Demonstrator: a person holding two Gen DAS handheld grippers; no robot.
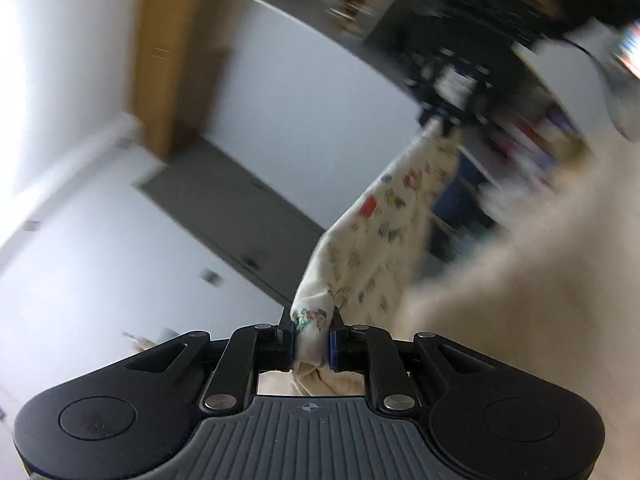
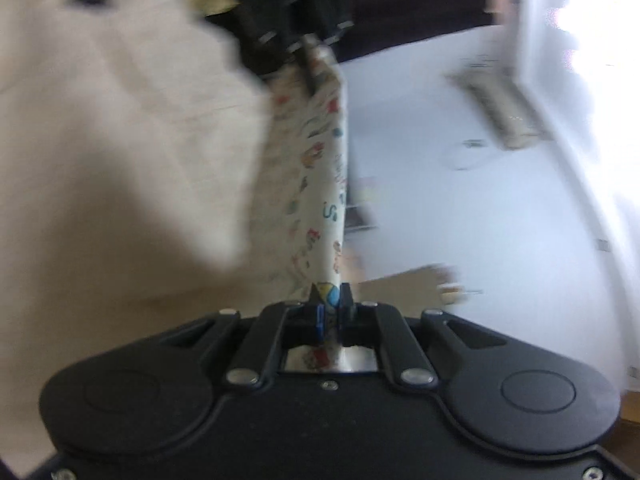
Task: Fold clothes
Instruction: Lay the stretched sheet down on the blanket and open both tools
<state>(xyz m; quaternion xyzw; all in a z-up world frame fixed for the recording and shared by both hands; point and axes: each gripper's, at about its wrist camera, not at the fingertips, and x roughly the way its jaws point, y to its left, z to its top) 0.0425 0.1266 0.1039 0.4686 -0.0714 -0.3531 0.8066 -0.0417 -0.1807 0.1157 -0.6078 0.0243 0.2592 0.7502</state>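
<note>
A cream garment [image 1: 376, 236] printed with small coloured pictures hangs stretched in the air between my two grippers. My left gripper [image 1: 311, 322] is shut on a bunched corner of it, low in the left wrist view. My right gripper [image 1: 444, 128] shows blurred at the upper right of that view, pinching the far end. In the right wrist view my right gripper [image 2: 331, 294] is shut on the garment [image 2: 320, 168], which runs up as a taut band to my left gripper [image 2: 310, 54]. Both views are blurred by motion.
A person's pale cream clothing [image 1: 532, 280] fills the right of the left wrist view and the same clothing [image 2: 120, 140] fills the left of the right wrist view. White walls, a grey door [image 1: 224, 216] and a wooden frame [image 1: 172, 52] lie behind. A bright window [image 2: 592, 12] glares at the right.
</note>
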